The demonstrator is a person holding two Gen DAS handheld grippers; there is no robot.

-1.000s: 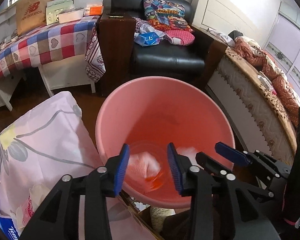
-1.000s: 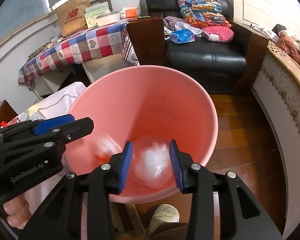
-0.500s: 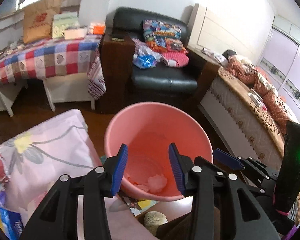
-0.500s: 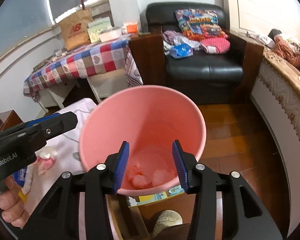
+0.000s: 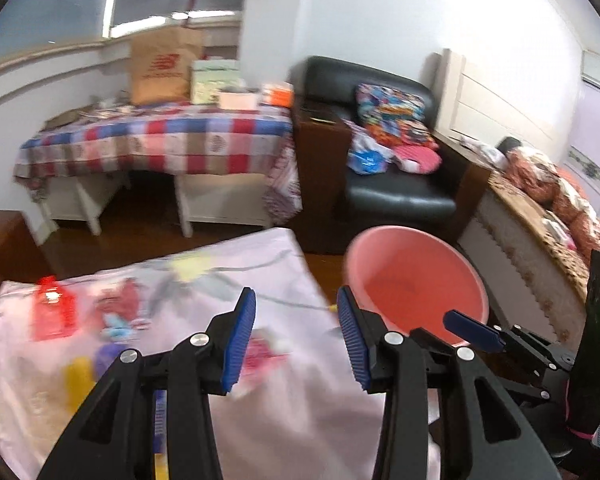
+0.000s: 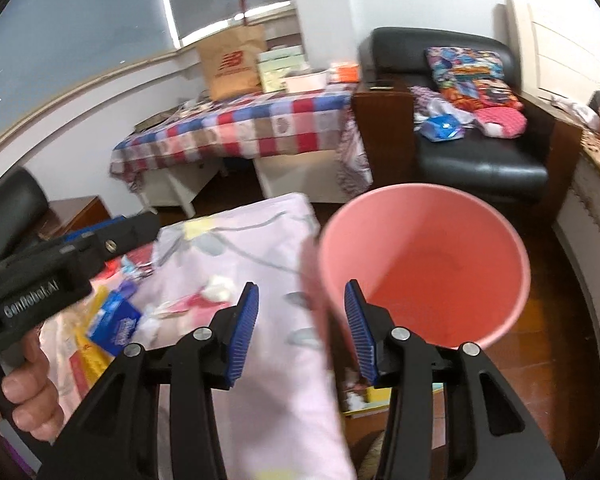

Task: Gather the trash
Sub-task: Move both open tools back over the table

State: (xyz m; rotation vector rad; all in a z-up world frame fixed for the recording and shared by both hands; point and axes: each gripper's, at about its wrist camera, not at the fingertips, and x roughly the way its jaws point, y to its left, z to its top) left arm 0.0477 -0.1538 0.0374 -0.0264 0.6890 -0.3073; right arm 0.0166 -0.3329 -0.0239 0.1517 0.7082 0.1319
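Both claws are spread and empty — swing your left claw point(image 5: 296, 334) over the counter point(image 5: 284, 408), settle on one wrapper point(image 5: 260, 354), and pinch before returning to the bin point(image 5: 416, 280).

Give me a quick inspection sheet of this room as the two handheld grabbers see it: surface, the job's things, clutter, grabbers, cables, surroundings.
Surface: pink floral cloth covers the work table.
Job's things: pink bucket stands on the floor at the cloth's right edge; white crumpled wad and blue packet lie on the cloth.
Clutter: red packet and blurred yellow items on the cloth's left.
Grippers: left gripper open, empty; right gripper open, empty, its jaws have just been opening.
Cables: nothing seen.
Surroundings: black armchair with cushions, checked-cloth table holding a brown paper bag, bed on the right.
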